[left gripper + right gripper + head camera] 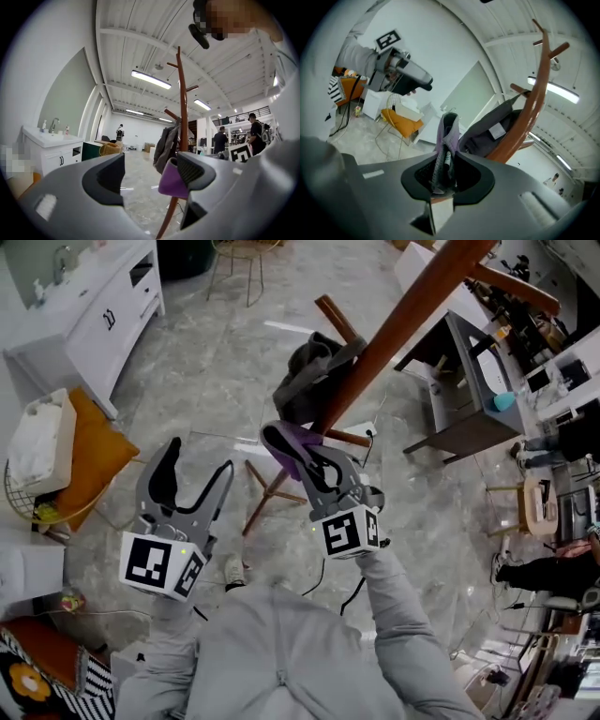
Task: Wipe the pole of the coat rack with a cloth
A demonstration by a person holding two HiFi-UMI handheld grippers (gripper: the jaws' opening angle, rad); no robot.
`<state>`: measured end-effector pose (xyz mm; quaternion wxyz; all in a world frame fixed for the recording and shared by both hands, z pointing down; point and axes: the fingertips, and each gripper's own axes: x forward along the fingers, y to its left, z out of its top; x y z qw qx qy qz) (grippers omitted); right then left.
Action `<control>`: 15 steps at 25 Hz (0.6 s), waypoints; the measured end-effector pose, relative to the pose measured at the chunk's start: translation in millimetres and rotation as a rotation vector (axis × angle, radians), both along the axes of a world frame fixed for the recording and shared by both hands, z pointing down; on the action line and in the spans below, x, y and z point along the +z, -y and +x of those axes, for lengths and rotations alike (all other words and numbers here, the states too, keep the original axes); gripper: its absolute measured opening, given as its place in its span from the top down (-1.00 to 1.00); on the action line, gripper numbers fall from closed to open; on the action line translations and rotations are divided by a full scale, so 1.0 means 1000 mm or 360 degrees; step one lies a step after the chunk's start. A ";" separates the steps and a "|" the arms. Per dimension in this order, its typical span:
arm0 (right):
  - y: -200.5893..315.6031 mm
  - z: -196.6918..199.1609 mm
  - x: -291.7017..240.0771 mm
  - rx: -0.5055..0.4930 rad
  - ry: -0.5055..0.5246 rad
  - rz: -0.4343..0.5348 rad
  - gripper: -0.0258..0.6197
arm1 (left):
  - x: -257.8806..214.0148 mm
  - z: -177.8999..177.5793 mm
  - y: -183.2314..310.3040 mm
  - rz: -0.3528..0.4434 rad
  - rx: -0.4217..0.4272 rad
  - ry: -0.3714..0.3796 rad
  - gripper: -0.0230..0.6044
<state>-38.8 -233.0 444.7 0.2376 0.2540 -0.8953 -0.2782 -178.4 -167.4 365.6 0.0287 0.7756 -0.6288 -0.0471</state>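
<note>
The brown wooden pole [403,315] of the coat rack slants from the top right down to its legs. A dark grey garment [307,379] hangs on it. My right gripper [302,456] is shut on a purple cloth [292,444], which sits against the lower pole. In the right gripper view the cloth [448,136] stands up between the jaws of the right gripper [446,164], with the pole [536,105] and the garment [494,131] just to the right. My left gripper [199,461] is open and holds nothing, to the left of the rack; the left gripper [150,174] faces the pole [183,108].
A white sink cabinet [89,310] stands at the far left, with an orange-cushioned wire chair [94,460] below it. A grey desk [464,395] is right of the rack. Cables run over the marble floor [197,381]. People [220,138] stand in the distance.
</note>
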 end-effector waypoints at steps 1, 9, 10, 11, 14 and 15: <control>0.003 -0.001 0.011 -0.0014 -0.0084 0.0023 0.76 | 0.000 -0.003 -0.002 -0.0001 -0.0017 0.0002 -0.28; 0.010 0.023 0.077 0.0081 -0.0384 -0.0088 0.77 | 0.010 -0.015 -0.008 -0.0034 -0.0072 0.0004 -0.28; 0.010 0.027 0.080 0.0096 -0.0381 -0.0108 0.77 | 0.011 -0.014 -0.007 -0.0039 -0.0068 0.0004 -0.28; 0.009 0.030 0.083 0.0110 -0.0377 -0.0125 0.77 | 0.012 -0.012 -0.006 -0.0043 -0.0061 0.0004 -0.28; 0.010 0.037 0.087 0.0138 -0.0367 -0.0164 0.77 | 0.012 -0.006 -0.002 -0.0047 -0.0039 0.0004 -0.28; 0.010 0.039 0.089 0.0146 -0.0367 -0.0172 0.77 | 0.012 -0.003 0.000 -0.0047 -0.0030 0.0004 -0.28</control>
